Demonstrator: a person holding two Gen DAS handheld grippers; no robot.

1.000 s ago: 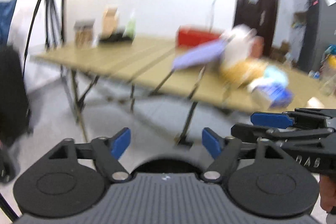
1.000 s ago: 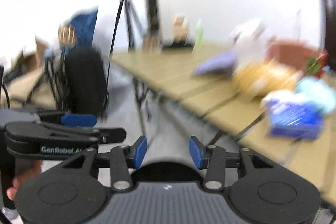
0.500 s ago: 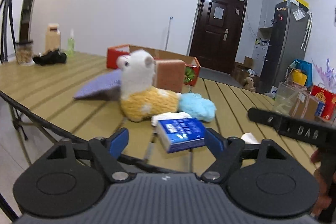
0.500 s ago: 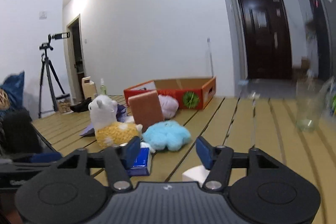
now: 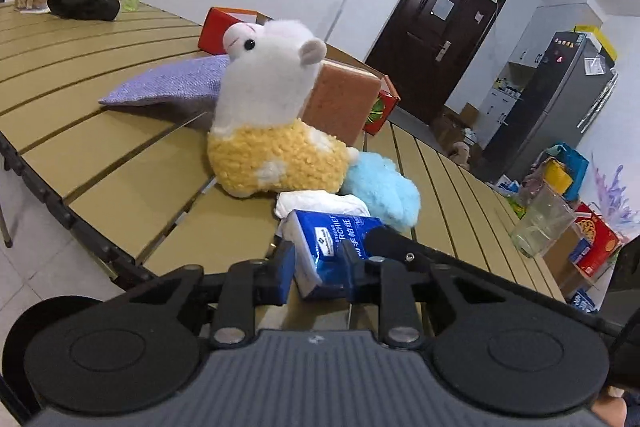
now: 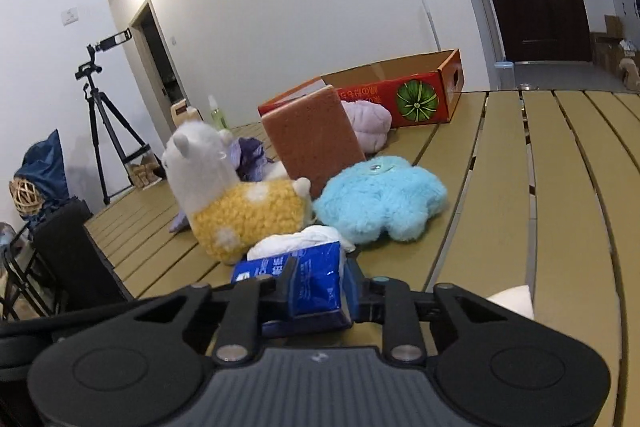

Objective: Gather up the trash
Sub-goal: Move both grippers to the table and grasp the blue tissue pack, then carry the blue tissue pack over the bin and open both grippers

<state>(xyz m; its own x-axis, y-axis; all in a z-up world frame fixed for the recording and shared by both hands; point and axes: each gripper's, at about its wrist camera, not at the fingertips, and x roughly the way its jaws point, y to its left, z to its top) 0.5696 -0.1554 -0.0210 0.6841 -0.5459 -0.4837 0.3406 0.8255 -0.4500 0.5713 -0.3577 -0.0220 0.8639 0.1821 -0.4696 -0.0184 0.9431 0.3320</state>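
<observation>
Slatted tan table (image 5: 120, 163) fills the left wrist view. Just ahead, the left gripper (image 5: 318, 269), its jaws having just closed, pinches the blue tissue pack (image 5: 336, 239); white tissue (image 5: 320, 201) and an alpaca plush (image 5: 268, 131) lie beyond.

From the right wrist, the right gripper (image 6: 318, 287), likewise just closed, clamps the same pack (image 6: 312, 279); a blue plush (image 6: 380, 201) sits ahead, to its right.

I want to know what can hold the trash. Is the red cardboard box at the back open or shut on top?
Open. The red cardboard box has no lid or closed flaps; its brown inner walls show. What is inside cannot be seen.
</observation>
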